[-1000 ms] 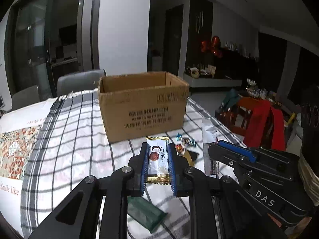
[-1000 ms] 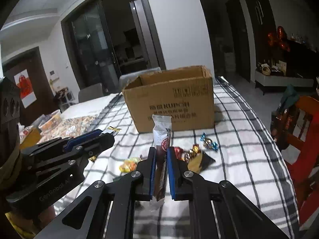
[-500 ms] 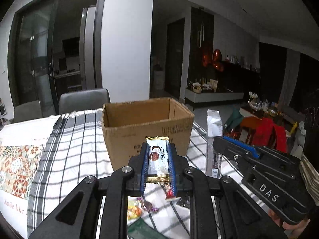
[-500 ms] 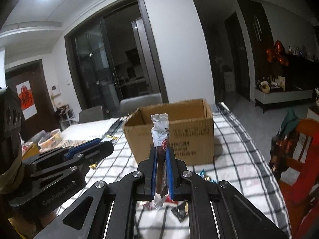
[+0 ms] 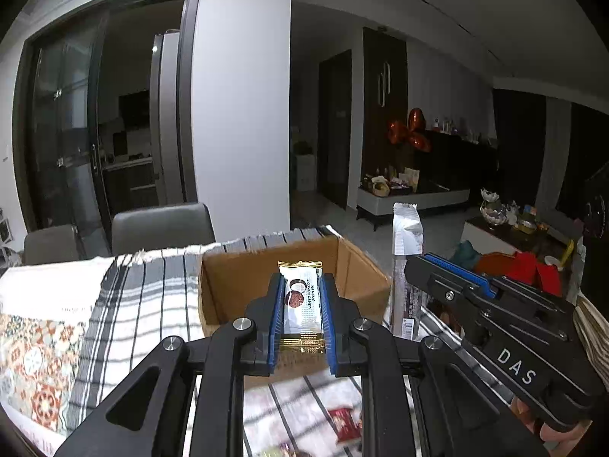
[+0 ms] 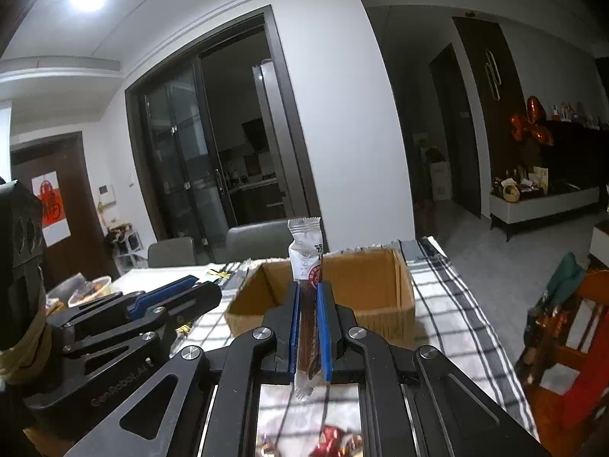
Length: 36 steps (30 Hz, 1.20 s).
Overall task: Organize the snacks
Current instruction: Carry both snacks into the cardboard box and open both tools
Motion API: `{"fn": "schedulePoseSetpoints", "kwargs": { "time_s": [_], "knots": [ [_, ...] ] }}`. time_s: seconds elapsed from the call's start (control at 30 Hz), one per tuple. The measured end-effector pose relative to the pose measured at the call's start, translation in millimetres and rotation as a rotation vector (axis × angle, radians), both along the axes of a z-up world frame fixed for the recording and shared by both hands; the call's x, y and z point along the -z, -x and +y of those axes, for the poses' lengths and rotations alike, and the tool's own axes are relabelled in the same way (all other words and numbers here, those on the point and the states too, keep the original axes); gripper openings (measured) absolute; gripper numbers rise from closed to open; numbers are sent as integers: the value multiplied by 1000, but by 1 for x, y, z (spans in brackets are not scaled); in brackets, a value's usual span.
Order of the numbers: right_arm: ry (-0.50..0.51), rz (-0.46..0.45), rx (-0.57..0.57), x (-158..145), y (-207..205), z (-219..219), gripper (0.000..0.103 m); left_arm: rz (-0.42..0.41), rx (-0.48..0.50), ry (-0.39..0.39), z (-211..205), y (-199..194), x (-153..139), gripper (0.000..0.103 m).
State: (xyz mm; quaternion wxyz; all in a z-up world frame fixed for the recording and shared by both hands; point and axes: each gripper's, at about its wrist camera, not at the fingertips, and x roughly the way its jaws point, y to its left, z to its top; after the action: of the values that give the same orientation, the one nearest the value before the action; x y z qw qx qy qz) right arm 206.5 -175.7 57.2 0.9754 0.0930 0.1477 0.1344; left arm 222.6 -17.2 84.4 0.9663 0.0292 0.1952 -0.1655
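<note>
— Where are the snacks?
— The left gripper (image 5: pixel 301 318), jaws clamped on a coconut candy bar (image 5: pixel 302 306), and the right gripper (image 6: pixel 307 325), pinching a white snack stick (image 6: pixel 307 262), both hover before the cardboard box (image 5: pixel 359 278).
— Its contents?
— Hidden.

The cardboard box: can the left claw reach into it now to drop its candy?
Probably yes. The cardboard box is open on top, and the left claw holds the candy packet just before its rim.

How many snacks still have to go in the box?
None visibly in the cardboard box yet. In hand: left tongs grip a gold-edged candy bar; right tongs grip a long white snack stick. Left: several wrapped candies on the checked tablecloth.
</note>
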Motion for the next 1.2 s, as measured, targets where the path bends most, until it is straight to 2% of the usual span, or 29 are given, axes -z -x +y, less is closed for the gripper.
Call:
{"fn": "schedulePoseSetpoints", "kwargs": {
  "time_s": [0.3, 0.63, 0.7, 0.73, 0.77, 0.8, 0.9, 0.93, 1.2],
  "knots": [
    [32, 31, 4, -3, -58, 3, 10, 8, 3, 15, -2, -52, -12, 19],
    [55, 96, 13, 4, -109, 8, 11, 36, -14, -8, -6, -101, 0, 20],
    [47, 129, -2, 7, -120, 7, 11, 34, -43, -17, -7, -107, 1, 30],
    [46, 148, -7, 9, -124, 7, 12, 38, -48, -18, -7, -110, 2, 45],
    [51, 161, -1, 10, -126, 6, 12, 46, -50, -14, -5, -112, 3, 51],
    [51, 168, 5, 12, -127, 5, 12, 51, -54, -11, -5, -113, 4, 51],
    [57, 158, 17, 12, -123, 2, 33, 63, -67, -10, 1, -108, 5, 54],
    [60, 148, 21, 11, -119, 1, 36, 67, -65, -6, 2, -104, 5, 56],
    [66, 129, 22, 2, -91, -1, 44, 84, -90, -8, 13, -73, 2, 57]
  ]
}}
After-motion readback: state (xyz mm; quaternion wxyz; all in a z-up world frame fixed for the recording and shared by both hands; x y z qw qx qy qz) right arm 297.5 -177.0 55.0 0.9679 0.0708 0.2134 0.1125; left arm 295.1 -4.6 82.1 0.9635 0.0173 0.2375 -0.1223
